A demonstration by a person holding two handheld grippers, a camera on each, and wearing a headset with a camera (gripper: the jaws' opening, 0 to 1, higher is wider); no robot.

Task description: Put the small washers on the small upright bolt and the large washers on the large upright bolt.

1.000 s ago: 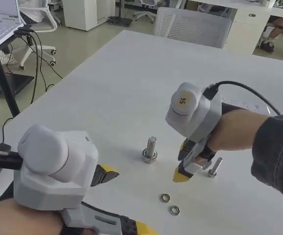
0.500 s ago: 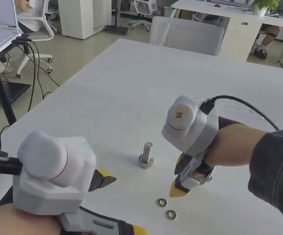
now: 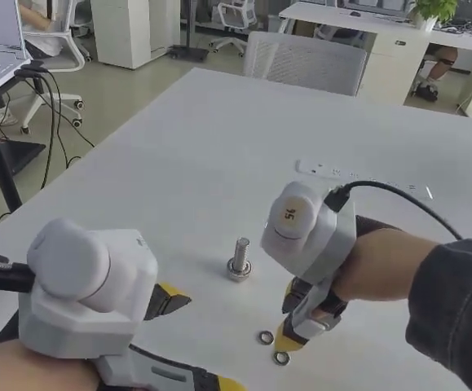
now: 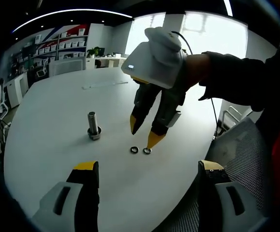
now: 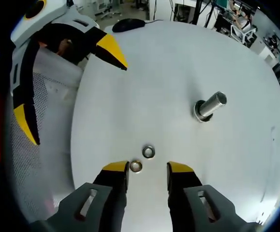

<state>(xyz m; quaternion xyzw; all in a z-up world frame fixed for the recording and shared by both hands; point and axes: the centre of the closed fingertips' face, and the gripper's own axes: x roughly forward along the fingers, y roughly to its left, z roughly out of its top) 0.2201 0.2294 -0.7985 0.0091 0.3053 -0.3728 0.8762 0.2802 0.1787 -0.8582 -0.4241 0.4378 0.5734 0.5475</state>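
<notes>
Jaws parted, right gripper is straddling one washer near the bench's front edge, readying a pinch; left gripper is idling unclenched aside.

Bright, even light falls across my white table in the head view. The upright bolt casts a faint, soft shadow at its base. My right gripper, just right of the bolt, slightly darkens the surface beneath it. There is no glare there, and everything near the bolt is sharp. In the left gripper view, windows up and right of the bolt are blown out to white, leaving my sleeve dim and backlit. Both gripper views bend strongly outward from the bolt, curving the table's rim. In the right gripper view the bolt's top glints.
</notes>
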